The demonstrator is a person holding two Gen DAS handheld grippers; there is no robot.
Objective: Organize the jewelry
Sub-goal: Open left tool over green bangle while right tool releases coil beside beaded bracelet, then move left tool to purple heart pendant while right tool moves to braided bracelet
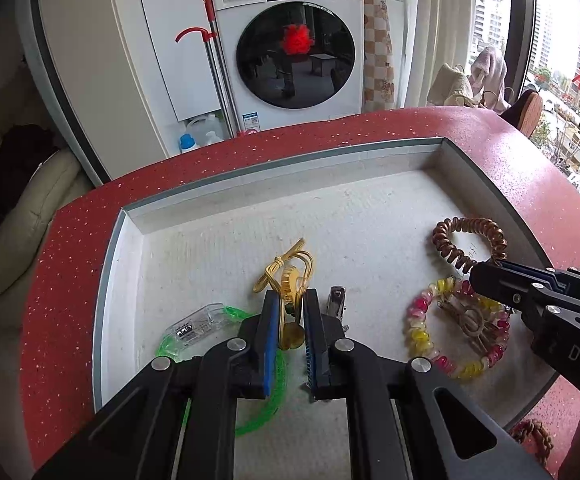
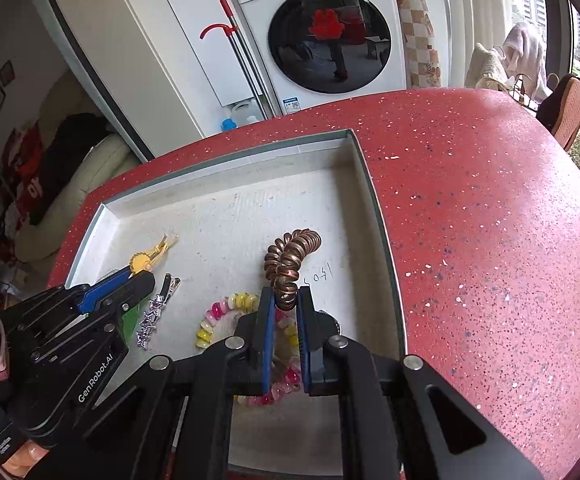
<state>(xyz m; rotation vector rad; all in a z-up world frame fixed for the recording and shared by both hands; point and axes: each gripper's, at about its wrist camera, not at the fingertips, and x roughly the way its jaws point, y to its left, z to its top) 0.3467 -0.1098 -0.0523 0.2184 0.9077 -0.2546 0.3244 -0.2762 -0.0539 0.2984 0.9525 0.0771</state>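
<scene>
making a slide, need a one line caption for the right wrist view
Right claw shut on a brown spiral bracelet over a white tray on a red table.

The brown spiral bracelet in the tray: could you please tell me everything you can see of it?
The brown spiral bracelet is a coppery, glossy coil, plastic by its look, closed into a ring like a phone-cord band. It lies near the right side of the white tray, just beyond the pink and yellow beaded bracelet. The right gripper is shut on its near end, blue-padded fingers pinching the coil, and that end looks slightly lifted.
</scene>
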